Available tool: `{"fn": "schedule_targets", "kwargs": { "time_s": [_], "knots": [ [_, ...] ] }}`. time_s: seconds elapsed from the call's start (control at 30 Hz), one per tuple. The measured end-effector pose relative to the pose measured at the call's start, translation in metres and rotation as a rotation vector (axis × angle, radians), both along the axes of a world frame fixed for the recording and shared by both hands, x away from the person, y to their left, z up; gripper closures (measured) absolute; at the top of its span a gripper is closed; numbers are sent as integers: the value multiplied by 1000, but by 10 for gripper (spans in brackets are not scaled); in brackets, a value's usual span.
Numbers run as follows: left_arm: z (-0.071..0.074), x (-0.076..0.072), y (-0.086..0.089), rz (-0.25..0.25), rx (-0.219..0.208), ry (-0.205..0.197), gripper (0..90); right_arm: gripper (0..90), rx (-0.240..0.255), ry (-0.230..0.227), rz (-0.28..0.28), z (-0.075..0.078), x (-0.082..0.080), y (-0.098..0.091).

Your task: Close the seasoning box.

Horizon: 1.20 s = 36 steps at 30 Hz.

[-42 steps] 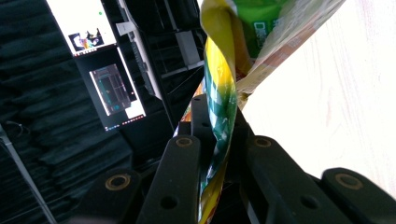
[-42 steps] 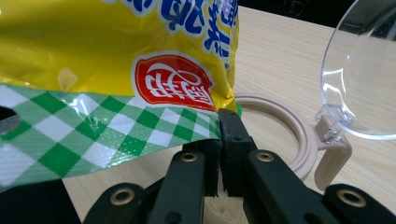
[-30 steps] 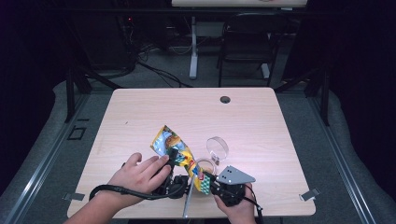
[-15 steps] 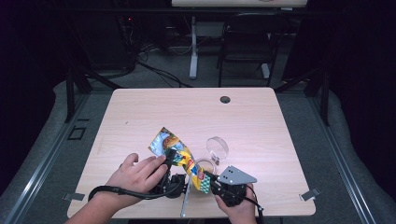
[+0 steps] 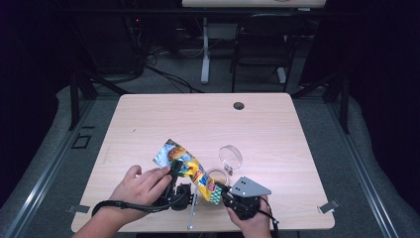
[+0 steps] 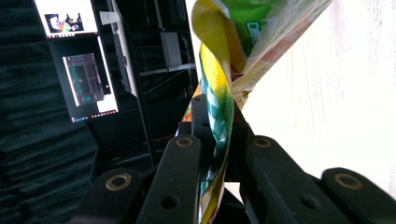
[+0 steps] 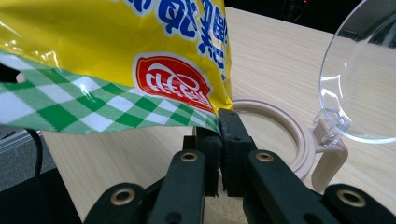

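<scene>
Both grippers are closed on the bag (image 5: 190, 168), which hangs over the table's (image 5: 277, 129) front edge, beside the open jar (image 5: 218, 176); the left gripper (image 6: 218, 135) pinches one side, the right gripper (image 7: 219, 130) the green corner; I would pull apart slowly, keeping the bag upright above the jar.

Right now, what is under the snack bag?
Under the snack bag is the wooden table, and beside its checked end a beige container with a clear hinged lid. What the container holds is hidden.
</scene>
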<state>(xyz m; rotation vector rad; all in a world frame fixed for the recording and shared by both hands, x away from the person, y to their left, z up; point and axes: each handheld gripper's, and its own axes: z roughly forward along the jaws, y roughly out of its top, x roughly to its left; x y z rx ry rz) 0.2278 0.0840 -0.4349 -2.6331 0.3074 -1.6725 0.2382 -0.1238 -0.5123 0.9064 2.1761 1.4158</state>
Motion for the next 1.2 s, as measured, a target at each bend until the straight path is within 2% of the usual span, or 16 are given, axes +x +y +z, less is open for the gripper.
{"fn": "schedule_targets", "kwargs": {
  "time_s": [0.07, 0.1, 0.43, 0.7, 0.9, 1.2],
  "knots": [
    [0, 1, 1, 1, -8, -1, 875, 878, 1, 0, 1, 0, 0, 0],
    [-1, 1, 2, 8, -27, 8, 875, 878, 2, -1, 1, 0, 0, 0],
    [-4, 3, 7, 33, -73, 30, 877, 877, 7, -8, 0, 1, 3, 0],
    [-9, 5, 12, 49, -127, 50, 878, 878, -4, -16, 1, 2, 3, 1],
    [-15, 7, 17, 66, -186, 69, 878, 878, -1, -17, -3, 1, 4, 2],
    [-21, 8, 23, 89, -253, 93, 879, 878, 6, -22, -5, 1, 5, 1]
  ]
}}
